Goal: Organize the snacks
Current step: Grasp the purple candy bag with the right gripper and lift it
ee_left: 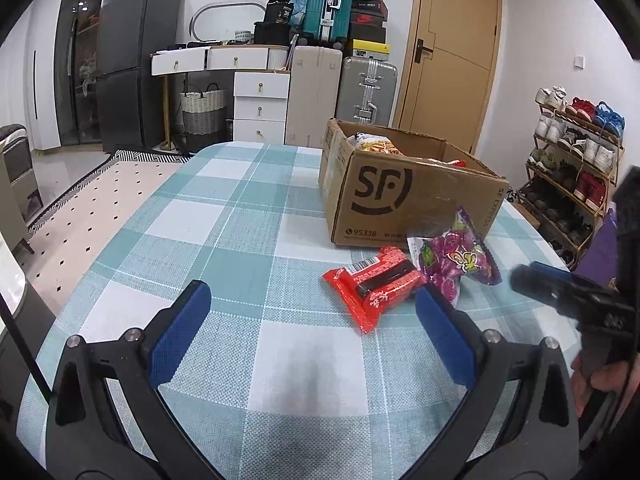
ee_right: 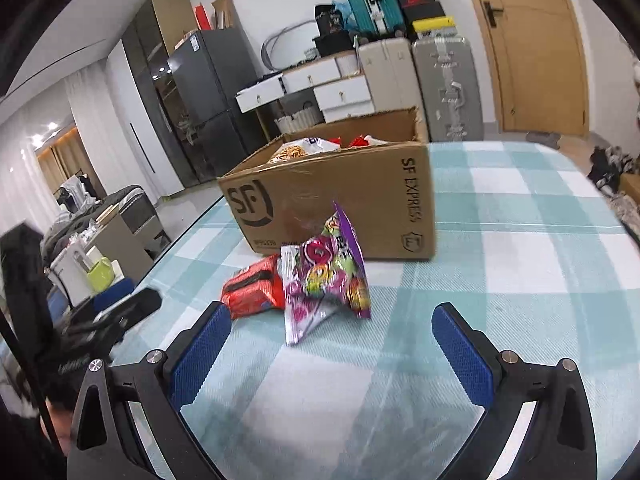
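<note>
Snacks, namely a red packet (ee_left: 374,286) and a purple bag (ee_right: 326,276), are laid touching on the checked tablecloth (ee_left: 224,248) just before the cardboard box (ee_left: 404,196), while left gripper (ee_left: 314,330) and right gripper (ee_right: 332,356) are held spread and empty, presumably for pickup.

Tablecloth (ee_left: 224,216) under both sets of jaws is a teal, pale aqua and white check. Left gripper (ee_left: 312,320) and right gripper (ee_right: 332,344) both have textured blue pads on black arms with silver bolts. Just ahead of the left jaws, toward their right pad, is a red snack packet (ee_left: 374,286) with a black stripe. Dead ahead between the right jaws sits a purple candy bag (ee_right: 324,276) with green, yellow and pink print. Beyond those 2 packs, the cardboard box (ee_right: 340,200) is plain brown with a black SF logo and black lettering.
</note>
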A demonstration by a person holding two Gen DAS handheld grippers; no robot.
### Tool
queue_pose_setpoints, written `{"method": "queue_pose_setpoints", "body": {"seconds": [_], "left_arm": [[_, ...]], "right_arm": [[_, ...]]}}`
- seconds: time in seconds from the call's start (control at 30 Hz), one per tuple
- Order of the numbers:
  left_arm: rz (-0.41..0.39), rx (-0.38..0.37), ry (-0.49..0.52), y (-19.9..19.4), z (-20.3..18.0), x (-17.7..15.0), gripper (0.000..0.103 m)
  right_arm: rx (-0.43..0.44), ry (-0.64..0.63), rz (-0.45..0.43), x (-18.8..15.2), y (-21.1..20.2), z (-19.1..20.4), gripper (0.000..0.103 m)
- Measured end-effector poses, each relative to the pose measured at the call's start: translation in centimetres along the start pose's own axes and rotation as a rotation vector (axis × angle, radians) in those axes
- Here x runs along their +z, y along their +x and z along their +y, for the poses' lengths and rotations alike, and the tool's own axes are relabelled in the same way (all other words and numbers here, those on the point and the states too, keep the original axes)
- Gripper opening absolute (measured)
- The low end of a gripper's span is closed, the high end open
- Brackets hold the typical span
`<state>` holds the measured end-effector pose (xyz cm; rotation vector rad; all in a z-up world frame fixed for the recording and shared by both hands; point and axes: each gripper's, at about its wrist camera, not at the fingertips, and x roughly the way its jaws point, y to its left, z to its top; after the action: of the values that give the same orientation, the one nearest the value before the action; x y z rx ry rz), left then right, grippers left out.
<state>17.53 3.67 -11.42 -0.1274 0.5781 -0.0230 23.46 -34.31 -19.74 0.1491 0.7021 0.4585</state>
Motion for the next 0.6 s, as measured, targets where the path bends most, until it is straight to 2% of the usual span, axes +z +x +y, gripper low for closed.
{"method": "queue_pose_setpoints", "body": {"seconds": [0.27,0.37,0.4,0.43,0.47,0.5,0.6], "left_arm": [[-0.035,0.005,0.073,-0.7,-1.5,-0.2,0.102],[-0.045,0.001,0.085,-0.9,-1.7,-0.3,0.102],[-0.044,0.002,0.085,-0.8,-1.8,-0.2,0.102],[-0.043,0.002,0.083,-0.8,-1.7,-0.2,0.102],[-0.041,0.0,0.08,-0.7,-1.6,-0.2,0.102],[-0.04,-0.001,0.074,-0.7,-1.5,-0.2,0.102],[-0.033,0.0,0.06,-0.6,-1.2,-0.2,0.102]], "right_arm": [[-0.032,-0.066,0.115,3.1,6.5,0.5,0.101],[-0.035,-0.08,0.152,3.6,8.2,0.5,0.084],[-0.033,-0.081,0.173,3.6,8.8,0.4,0.072],[-0.028,-0.076,0.205,3.6,9.5,0.3,0.065],[-0.007,-0.064,0.219,3.7,9.9,0.0,0.063],[0.018,-0.053,0.213,3.8,9.9,-0.2,0.054],[0.038,-0.032,0.206,3.9,9.8,-0.6,0.048]]}}
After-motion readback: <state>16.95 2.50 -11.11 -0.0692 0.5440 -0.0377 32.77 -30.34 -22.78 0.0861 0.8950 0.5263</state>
